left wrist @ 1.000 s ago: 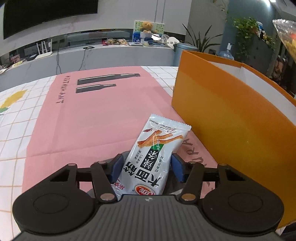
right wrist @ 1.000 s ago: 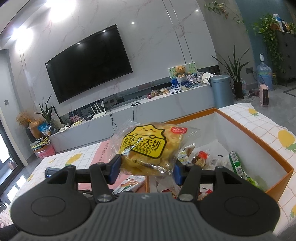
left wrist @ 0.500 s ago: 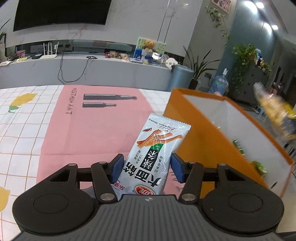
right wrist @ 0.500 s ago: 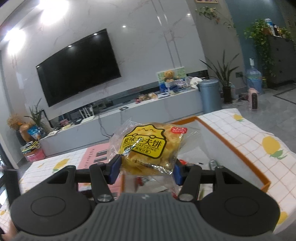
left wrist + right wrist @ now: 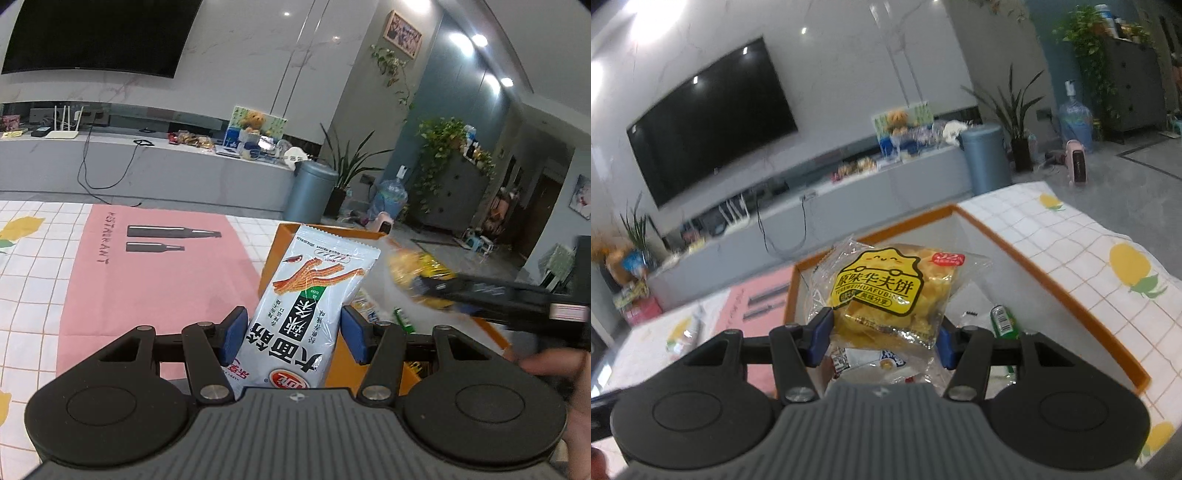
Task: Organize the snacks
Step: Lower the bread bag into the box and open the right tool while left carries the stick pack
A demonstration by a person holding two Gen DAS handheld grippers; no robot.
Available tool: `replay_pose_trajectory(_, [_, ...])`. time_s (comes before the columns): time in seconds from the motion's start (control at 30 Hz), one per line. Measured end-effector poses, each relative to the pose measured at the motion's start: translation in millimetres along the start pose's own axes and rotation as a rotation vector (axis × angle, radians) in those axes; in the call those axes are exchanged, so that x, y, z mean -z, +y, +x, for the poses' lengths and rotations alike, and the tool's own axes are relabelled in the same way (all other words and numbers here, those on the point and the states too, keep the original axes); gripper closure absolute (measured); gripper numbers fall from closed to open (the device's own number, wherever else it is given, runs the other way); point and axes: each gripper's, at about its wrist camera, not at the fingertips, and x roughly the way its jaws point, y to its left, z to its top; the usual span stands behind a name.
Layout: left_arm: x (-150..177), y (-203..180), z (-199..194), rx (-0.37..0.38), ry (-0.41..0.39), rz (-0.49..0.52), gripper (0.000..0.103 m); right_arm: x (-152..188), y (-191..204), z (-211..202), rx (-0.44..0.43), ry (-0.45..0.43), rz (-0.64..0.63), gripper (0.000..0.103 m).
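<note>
1. The left gripper (image 5: 293, 334) is clamped on a white spicy-strip packet (image 5: 310, 306), its blue pads pressing the packet's two sides; the packet stands upright, its top edge in front of the near-left corner of the orange box (image 5: 271, 266).
2. The right gripper (image 5: 884, 338) is clamped on a clear waffle packet (image 5: 890, 295) with a yellow label, held over the open orange box (image 5: 1052, 280).
3. Inside the box, under the waffle packet, lie a green wrapper (image 5: 1003, 319) at the right and some white wrappers, partly hidden by the gripper body.
4. The box sits on a checked tablecloth (image 5: 1071, 236) printed with yellow fruit; a pink mat (image 5: 155, 280) with bottle shapes lies to the box's left.
5. In the left wrist view the right gripper (image 5: 439, 286) reaches in from the right edge, nearly level, over the box, with its packet blurred; a hand (image 5: 554, 363) holding it is cut off at the frame edge.
6. Far behind stand a television (image 5: 713, 118), a long grey cabinet (image 5: 166, 170), a grey-blue bin (image 5: 312, 192) and potted plants.
</note>
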Motion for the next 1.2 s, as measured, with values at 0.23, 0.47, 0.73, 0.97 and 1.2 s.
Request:
replay_pose_trajectory(0.23, [-4.1, 0.1, 3.8, 0.027, -0.004, -0.024, 0.040, -20.3, -0.8, 31.6, 0.097, 0.067, -0.074, 0.049])
replay_pose_trajectory(0.47, [-5.0, -0.8, 3.2, 0.056, -0.020, -0.045, 0.040, -37.0, -16.7, 71.1, 0.099, 0.121, -0.055, 0.048])
replay_pose_trajectory(0.73, [-5.2, -7.1, 6.6, 0.059, -0.012, -0.041, 0.040, -48.9, -23.2, 56.9, 0.046, 0.038, 0.025, 0.009])
replay_pose_trajectory(0.97, [-17.9, -34.2, 14.8, 0.070, 0.015, -0.017, 0.040, -50.4, -37.3, -22.8, -0.079, -0.106, 0.160, 0.008])
replay_pose_trajectory(1.2, [-30.5, -86.3, 45.5, 0.112, 0.093, 0.066, 0.040, -54.9, -42.7, -58.3, -0.077, -0.193, 0.173, 0.008])
